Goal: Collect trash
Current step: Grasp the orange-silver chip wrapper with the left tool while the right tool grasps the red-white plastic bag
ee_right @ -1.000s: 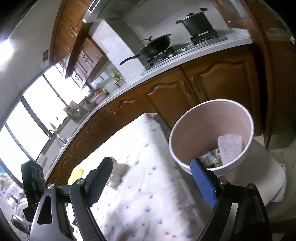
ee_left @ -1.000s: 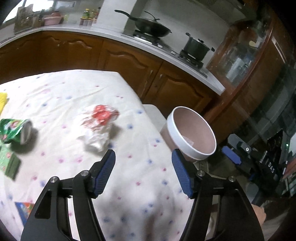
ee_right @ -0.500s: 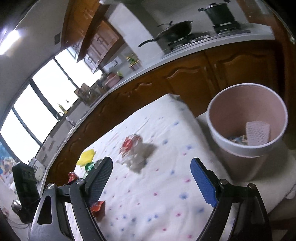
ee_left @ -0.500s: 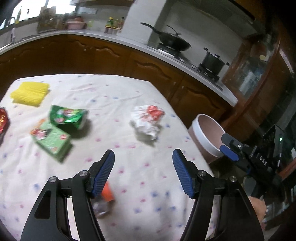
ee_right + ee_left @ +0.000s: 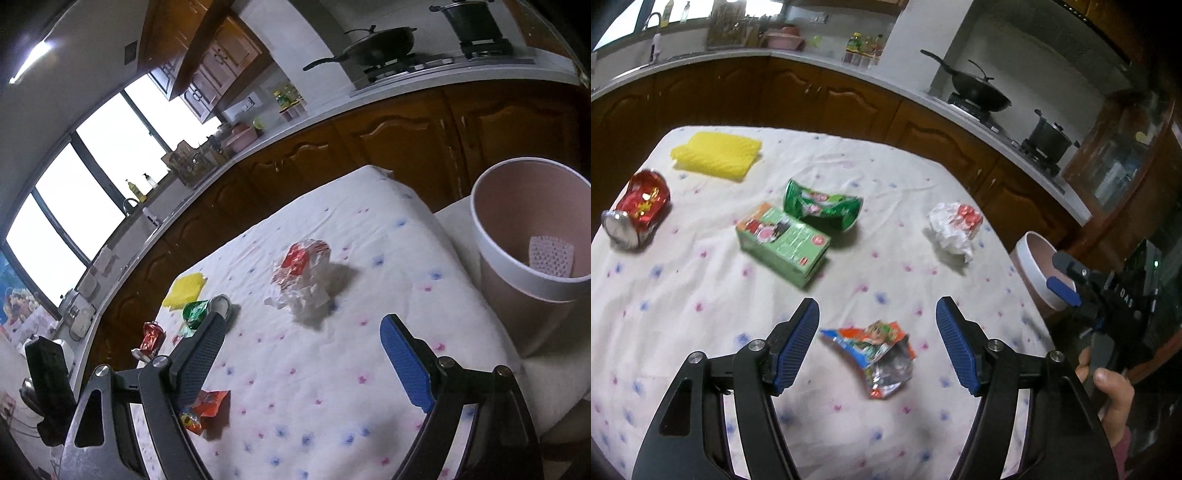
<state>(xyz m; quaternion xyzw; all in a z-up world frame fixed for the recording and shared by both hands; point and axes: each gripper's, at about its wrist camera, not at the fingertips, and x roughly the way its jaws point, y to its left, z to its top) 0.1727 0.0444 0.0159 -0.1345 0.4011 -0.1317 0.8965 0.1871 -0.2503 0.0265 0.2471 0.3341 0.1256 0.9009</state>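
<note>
Trash lies on the dotted white tablecloth (image 5: 701, 280): a torn orange snack wrapper (image 5: 879, 350), a crumpled white-and-red wrapper (image 5: 953, 229), a green carton (image 5: 783, 243), a crushed green can (image 5: 823, 208) and a red can (image 5: 637, 208). My left gripper (image 5: 877, 336) is open and empty, its jaws either side of the orange wrapper, just above it. My right gripper (image 5: 303, 354) is open and empty, above the table's right part, short of the crumpled wrapper (image 5: 304, 273). The pink bin (image 5: 532, 258) stands off the table's right edge and holds some trash.
A yellow folded cloth (image 5: 716, 155) lies at the table's far left. Wooden kitchen cabinets and a counter with a wok (image 5: 979, 96) and a pot (image 5: 1051, 136) run behind the table. The bin stands on a white stool (image 5: 554, 387). The right gripper also shows in the left wrist view (image 5: 1067, 280).
Both grippers pulled back from the bin toward the table. The left one swung left and now hangs over the orange wrapper. More trash has come into view.
</note>
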